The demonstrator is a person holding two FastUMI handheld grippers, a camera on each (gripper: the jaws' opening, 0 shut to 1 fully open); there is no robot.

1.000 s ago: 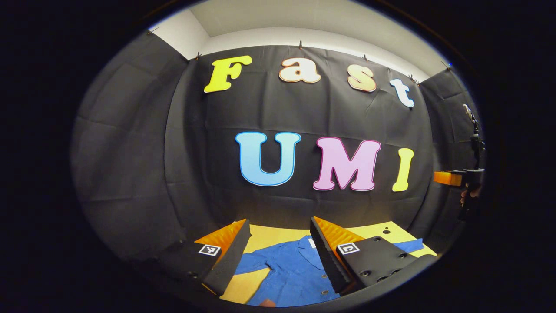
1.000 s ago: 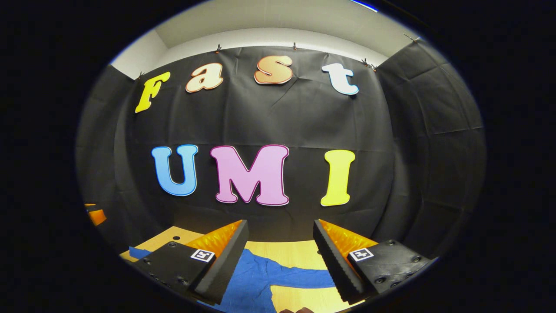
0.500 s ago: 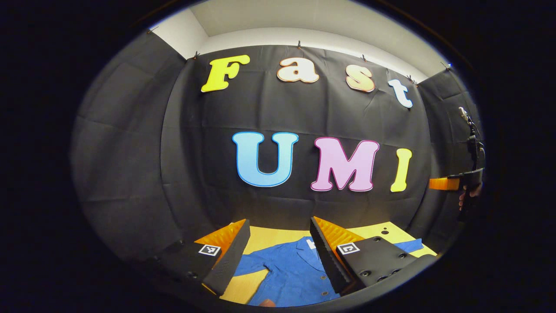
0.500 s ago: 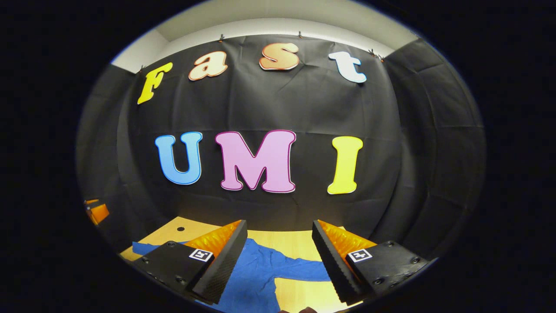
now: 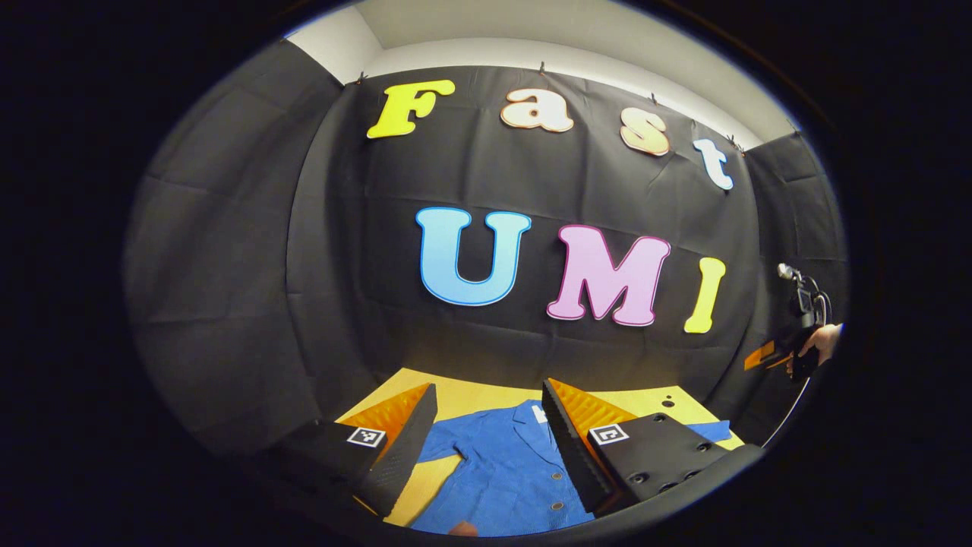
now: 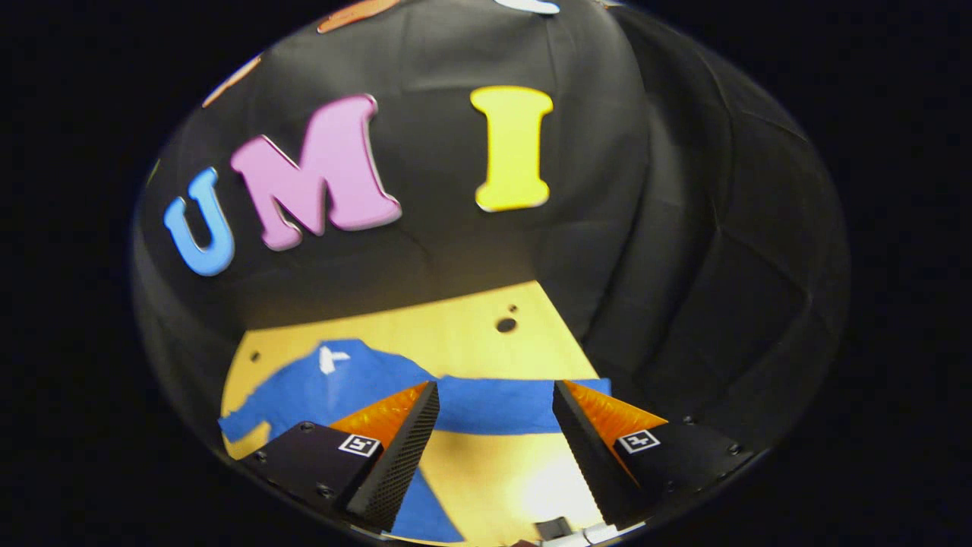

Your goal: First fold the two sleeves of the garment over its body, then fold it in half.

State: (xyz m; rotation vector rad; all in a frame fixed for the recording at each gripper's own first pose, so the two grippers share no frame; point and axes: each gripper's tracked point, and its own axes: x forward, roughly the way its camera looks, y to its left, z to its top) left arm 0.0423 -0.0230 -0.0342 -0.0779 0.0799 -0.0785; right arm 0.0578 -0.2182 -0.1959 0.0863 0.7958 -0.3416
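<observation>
A blue shirt [image 5: 505, 471] lies flat on the yellow wooden counter [image 5: 471, 399] with its buttoned front up, its collar toward the black cloth wall [image 5: 243, 251] and both sleeves spread out to the sides; none of it is folded yet.

In the left gripper view the left gripper [image 5: 486, 433] hangs above the near part of the shirt, its fingers [image 5: 402, 448] set wide apart with nothing between them but the shirt's chest and collar farther off; the fingers do not touch the cloth; one sleeve [image 5: 444, 448] runs toward the left edge of the counter, and the end of the other sleeve [image 5: 714, 431] shows past the right-hand finger; at the far right of this view a hand [image 5: 824, 342] holds the other gripper up in the air, well apart from the counter.

In the right gripper view the right gripper [image 6: 493, 425] is tilted down toward the counter [image 6: 456, 327]; its fingers [image 6: 399, 448] stand wide apart and hold nothing; between them, farther off, the long sleeve [image 6: 501, 406] stretches straight across the counter toward its right edge; the shirt [image 6: 334, 387] body and its white neck label [image 6: 332, 357] lie to the left; two small dark holes [image 6: 506, 324] mark the bare counter beyond the sleeve; whether the fingers touch the counter cannot be told.
</observation>
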